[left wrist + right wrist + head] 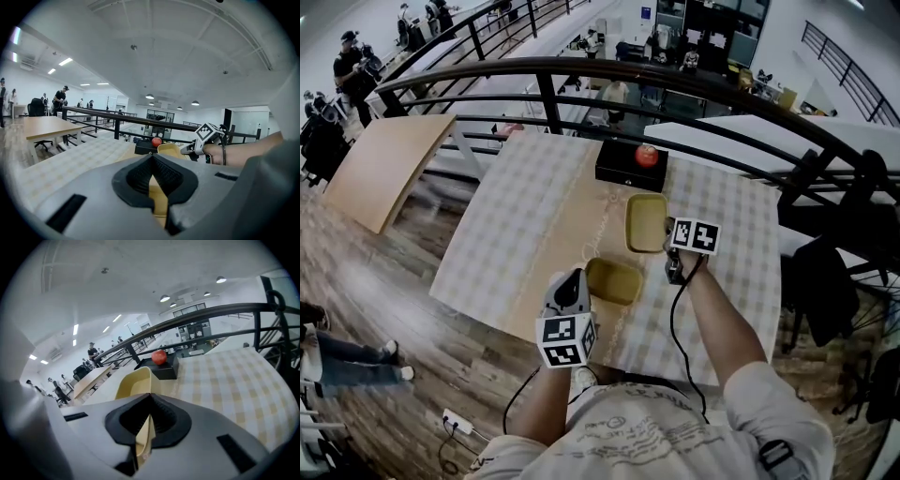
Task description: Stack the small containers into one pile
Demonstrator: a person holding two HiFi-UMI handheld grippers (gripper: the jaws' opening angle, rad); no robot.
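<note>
A person stands at a checked table (525, 216) with two shallow yellow containers to bring into one pile. The right gripper (669, 249) has its jaws pinched narrow on the thin rim of the far container (647, 223). It grips the wall at the 3 o'clock edge, which seems meant to leave the underside free to drop into another dish. From the right gripper view that container hangs tilted off the jaws and looks to be clear of the cloth. The near container (614, 281) lies at about 7 o'clock of it, just apart. The left gripper (574, 279) meets it at its 9 o'clock edge, jaws drawn together with yellow rim between them, apparently nipping it so that it stays put as the base. A black box (623, 169) bearing a red ball (647, 156) sits at the table's 12 o'clock, out of the way. The stacking itself is not yet done
</note>
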